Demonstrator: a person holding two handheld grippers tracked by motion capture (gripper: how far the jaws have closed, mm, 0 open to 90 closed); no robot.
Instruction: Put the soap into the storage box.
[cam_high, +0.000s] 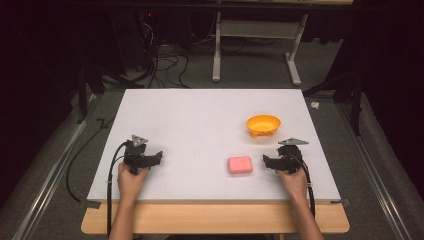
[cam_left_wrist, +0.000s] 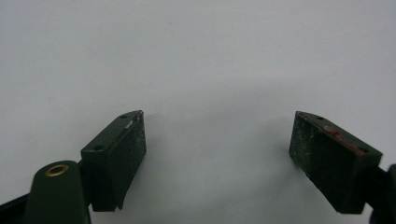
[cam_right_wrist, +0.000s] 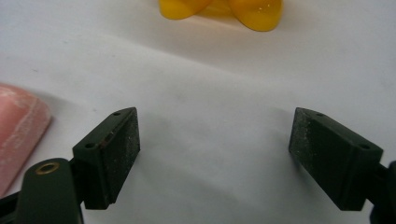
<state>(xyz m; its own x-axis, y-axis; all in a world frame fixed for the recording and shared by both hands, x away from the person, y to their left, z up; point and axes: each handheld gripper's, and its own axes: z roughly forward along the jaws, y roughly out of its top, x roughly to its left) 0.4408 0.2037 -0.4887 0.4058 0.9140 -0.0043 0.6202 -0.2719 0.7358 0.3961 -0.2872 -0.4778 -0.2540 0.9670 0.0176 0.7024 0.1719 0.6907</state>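
A pink block (cam_high: 240, 164) with rounded corners lies flat on the white table (cam_high: 200, 125), right of the middle near the front. An orange bowl (cam_high: 263, 125) stands behind it to the right. My right gripper (cam_high: 269, 161) rests near the front right, just right of the pink block, open with nothing between its jaws. In the right gripper view the pink block (cam_right_wrist: 18, 135) sits at the left edge and the orange bowl (cam_right_wrist: 224, 9) at the top. My left gripper (cam_high: 154, 157) rests at the front left, open over bare table (cam_left_wrist: 210, 70).
The table stands on a wooden board (cam_high: 215, 217) that sticks out at the front. Behind the table are a white metal stand (cam_high: 255, 45) and loose cables (cam_high: 165, 60) on the dark floor. A small white scrap (cam_high: 315, 105) lies off the table's back right corner.
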